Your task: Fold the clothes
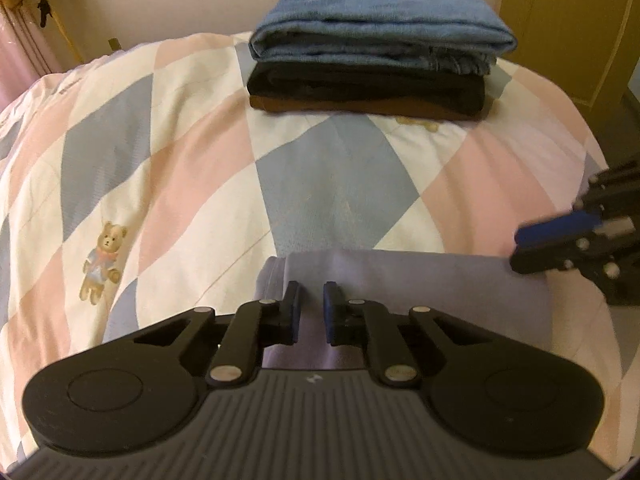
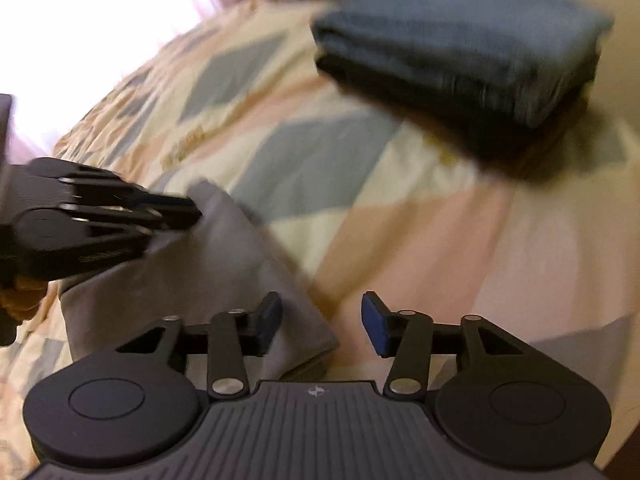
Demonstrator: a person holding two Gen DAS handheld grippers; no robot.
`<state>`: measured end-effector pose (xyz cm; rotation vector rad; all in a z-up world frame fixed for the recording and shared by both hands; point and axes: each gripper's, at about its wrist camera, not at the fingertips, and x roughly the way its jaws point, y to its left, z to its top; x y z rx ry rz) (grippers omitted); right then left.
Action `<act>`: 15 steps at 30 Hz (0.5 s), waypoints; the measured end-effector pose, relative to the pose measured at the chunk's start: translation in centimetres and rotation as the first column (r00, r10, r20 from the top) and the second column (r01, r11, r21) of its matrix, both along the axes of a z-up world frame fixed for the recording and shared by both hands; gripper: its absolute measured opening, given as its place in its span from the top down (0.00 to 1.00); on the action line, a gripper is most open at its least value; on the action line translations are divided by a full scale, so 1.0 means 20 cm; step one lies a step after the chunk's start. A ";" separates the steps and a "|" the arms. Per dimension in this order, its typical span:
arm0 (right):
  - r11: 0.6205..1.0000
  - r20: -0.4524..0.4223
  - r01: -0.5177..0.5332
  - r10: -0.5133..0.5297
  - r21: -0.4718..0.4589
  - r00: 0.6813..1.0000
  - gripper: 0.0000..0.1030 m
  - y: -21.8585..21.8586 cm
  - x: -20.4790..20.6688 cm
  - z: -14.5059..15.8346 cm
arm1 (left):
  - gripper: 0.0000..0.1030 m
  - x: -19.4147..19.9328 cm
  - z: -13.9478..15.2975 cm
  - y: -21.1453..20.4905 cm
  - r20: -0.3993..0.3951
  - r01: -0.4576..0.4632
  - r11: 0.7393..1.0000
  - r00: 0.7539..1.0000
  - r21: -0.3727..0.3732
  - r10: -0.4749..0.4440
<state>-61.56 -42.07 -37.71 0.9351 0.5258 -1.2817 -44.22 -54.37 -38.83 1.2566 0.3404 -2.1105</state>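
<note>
Bedroom, folding in progress | lavender garment (image 1: 400, 292) lies folded on quilted bed (image 1: 200, 152), near stack of folded clothes (image 1: 376, 48) | left tongs (image 1: 311, 308) pinching its fold | right tongs (image 2: 322, 322) spread over its corner | advice: lift evenly, edges squared.

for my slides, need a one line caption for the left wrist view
Left gripper over folded lavender cloth on the quilt, stacked clothes beyond.

Matt lilac cloth (image 1: 420, 280) on soft cotton quilt (image 1: 160, 160); coarse blue denim (image 1: 380, 20) stacked
</note>
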 end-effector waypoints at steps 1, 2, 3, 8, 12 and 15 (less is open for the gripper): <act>0.999 -0.010 -0.029 0.029 -0.020 1.000 0.79 0.01 0.02 0.01 | 0.93 -0.01 -0.02 -0.01 0.004 0.001 1.000 1.000 0.002 -0.001; 0.998 -0.017 -0.062 0.062 -0.020 0.998 0.85 0.01 0.05 0.00 | 0.93 -0.01 -0.03 -0.01 0.005 0.000 1.000 1.000 0.008 0.000; 0.996 -0.023 -0.091 0.091 -0.009 0.996 0.90 0.01 0.07 -0.02 | 0.93 -0.01 -0.04 -0.02 0.005 -0.004 1.000 1.000 0.012 0.004; 0.993 -0.016 -0.099 0.101 0.065 0.995 0.91 -0.04 0.09 -0.14 | 0.92 0.12 0.09 -0.01 0.005 -0.091 0.996 0.996 -0.008 0.091; 0.993 0.007 -0.102 0.101 0.055 0.995 0.86 -0.04 0.06 -0.05 | 0.92 0.36 0.26 0.12 0.025 -0.228 0.973 0.973 -0.026 0.229; 0.993 -0.001 -0.114 0.114 0.013 0.994 0.84 -0.03 0.06 0.02 | 0.92 0.48 0.32 0.25 0.004 -0.299 0.954 0.954 0.006 0.299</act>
